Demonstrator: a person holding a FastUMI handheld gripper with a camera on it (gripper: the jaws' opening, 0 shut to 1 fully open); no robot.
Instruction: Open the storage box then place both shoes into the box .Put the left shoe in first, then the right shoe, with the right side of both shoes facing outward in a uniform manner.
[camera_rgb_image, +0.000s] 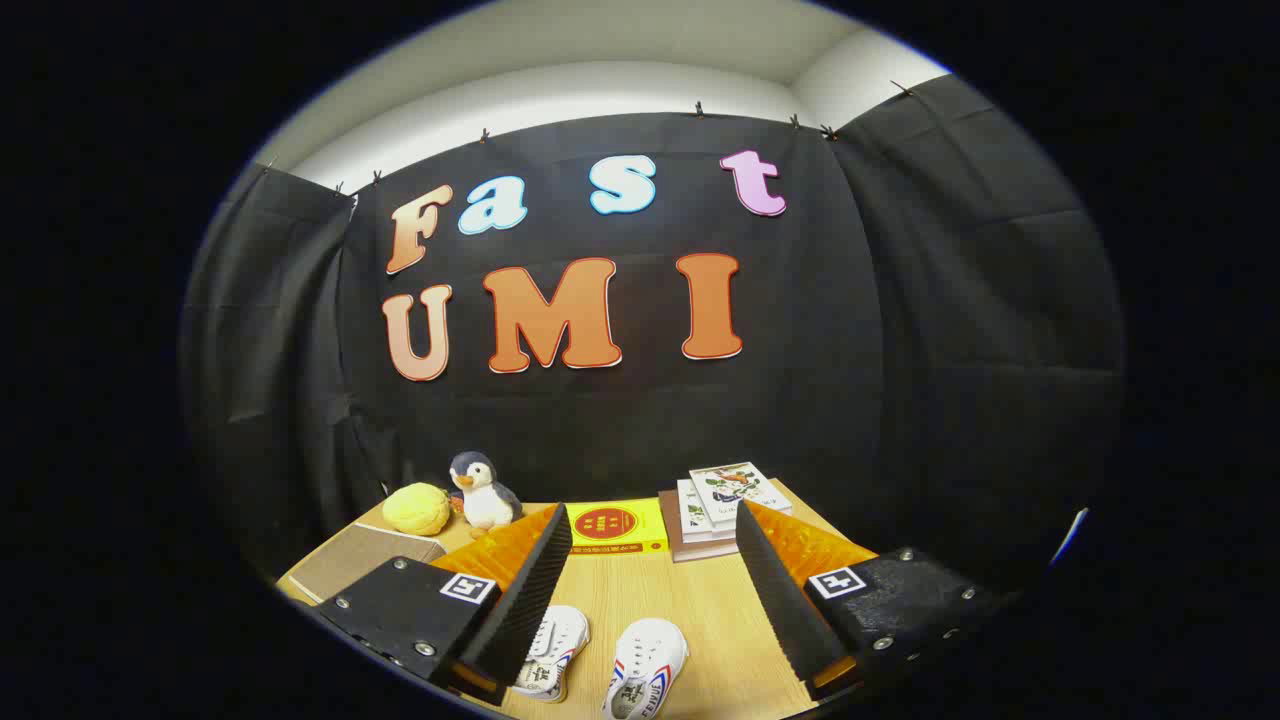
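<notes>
Two small white shoes with red and blue side stripes lie on the wooden table (690, 600), below and between my fingers. One shoe (553, 648) sits close to the left finger (530, 590), partly hidden by it. The other shoe (648, 668) lies just to its right, in the gap. My gripper (655, 560) is open wide, held above the table, with nothing between its fingers. No storage box can be made out here.
Beyond the fingers at the table's back stand a yellow book (618, 528), a stack of books (722, 505), a plush penguin (483, 492) and a yellow soft ball (417, 508). A brown flat board (360, 560) lies at the left. Black cloth walls close in the table.
</notes>
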